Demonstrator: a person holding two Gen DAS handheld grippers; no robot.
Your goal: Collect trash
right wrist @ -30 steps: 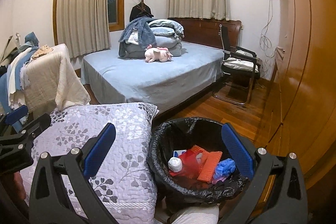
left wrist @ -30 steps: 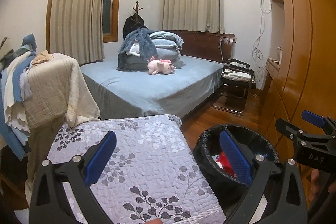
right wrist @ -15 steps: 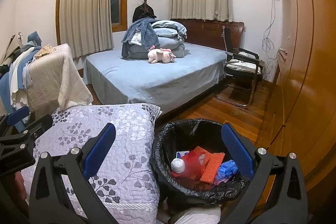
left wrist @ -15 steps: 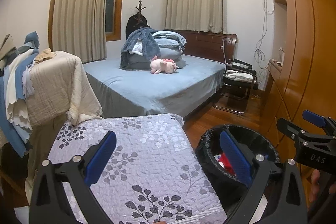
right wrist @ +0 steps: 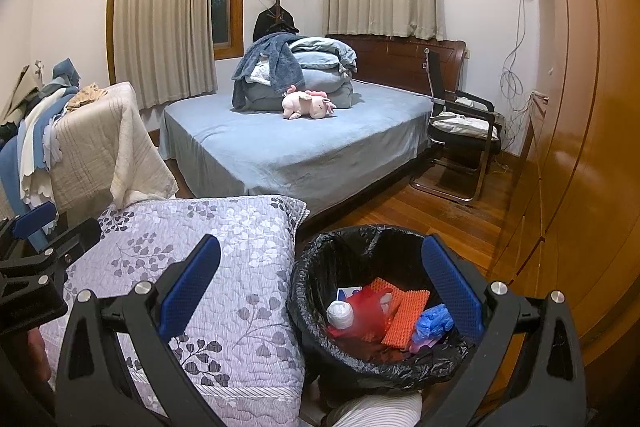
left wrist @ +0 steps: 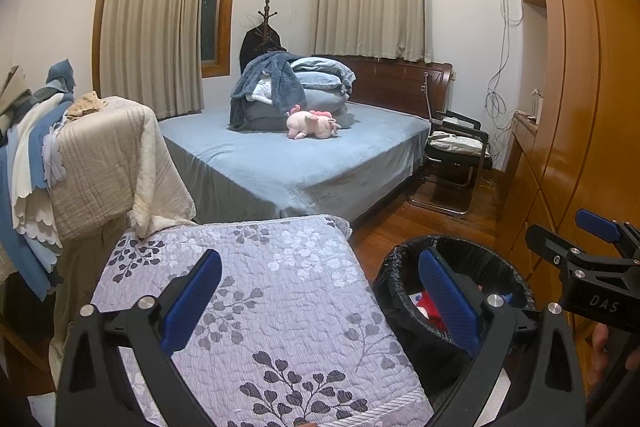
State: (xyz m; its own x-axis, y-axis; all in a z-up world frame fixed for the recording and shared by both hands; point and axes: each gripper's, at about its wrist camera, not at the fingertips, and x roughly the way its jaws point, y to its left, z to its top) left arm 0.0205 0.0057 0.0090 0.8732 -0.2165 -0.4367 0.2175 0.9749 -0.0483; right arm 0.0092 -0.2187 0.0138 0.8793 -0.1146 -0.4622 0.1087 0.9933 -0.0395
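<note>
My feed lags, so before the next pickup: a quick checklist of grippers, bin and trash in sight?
1. Left gripper open, empty: ok.
2. Right gripper open, empty: ok.
3. Round bin with black liner upright, mouth open: ok.
4. Room left in bin above the red and orange scraps: ok.
5. Loose trash on the grey leaf-print quilt: none visible, ok.
6. Trash on the wooden floor: cannot tell.

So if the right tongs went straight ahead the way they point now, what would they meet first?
Probably the blue bed: the right tongs, open and empty, aim over the bin rim and the quilted cushion. Depth is unclear; a slightly lower line would catch the bin's rim first.
</note>
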